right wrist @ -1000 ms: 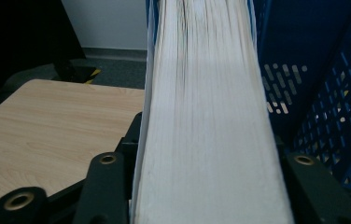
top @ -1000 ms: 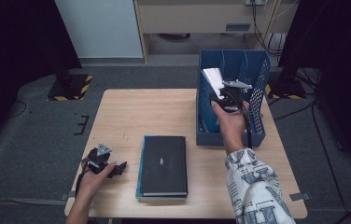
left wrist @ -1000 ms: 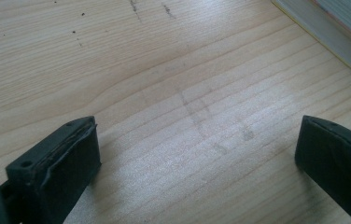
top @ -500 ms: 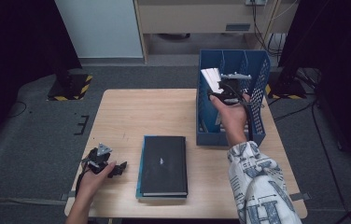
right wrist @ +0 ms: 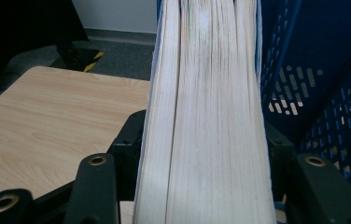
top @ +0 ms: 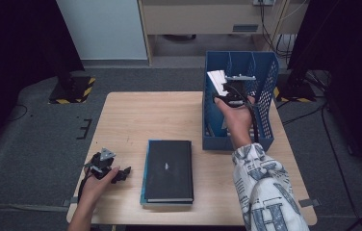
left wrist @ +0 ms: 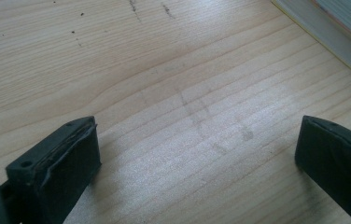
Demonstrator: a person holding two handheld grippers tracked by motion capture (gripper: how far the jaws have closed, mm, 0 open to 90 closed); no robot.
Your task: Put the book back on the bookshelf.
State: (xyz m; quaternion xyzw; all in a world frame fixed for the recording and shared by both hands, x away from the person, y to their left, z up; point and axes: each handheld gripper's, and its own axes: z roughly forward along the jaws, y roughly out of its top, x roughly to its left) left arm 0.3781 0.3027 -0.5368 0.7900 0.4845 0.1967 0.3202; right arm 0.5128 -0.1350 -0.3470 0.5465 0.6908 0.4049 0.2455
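Note:
My right gripper (top: 227,90) is shut on a thick book (top: 216,79), holding it upright over the blue file rack (top: 265,96) at the table's far right. In the right gripper view the book's pale page edges (right wrist: 206,116) stand between both jaws, with the rack's perforated blue wall (right wrist: 323,93) to the right. A black book (top: 168,169) lies flat on a second one near the table's front middle. My left gripper (top: 117,174) rests open on the bare wood just left of those books. In the left gripper view its jaws are wide apart and a book's edge (left wrist: 337,32) crosses the upper right corner.
The wooden table (top: 140,115) is bare in its far left half. Beyond it stand a pale cabinet (top: 102,29), a desk with cables, and dark stands with yellow-black feet (top: 71,91) on grey floor.
The right gripper has lifted the book higher and farther back over the rack's left side. The left gripper has stayed in place.

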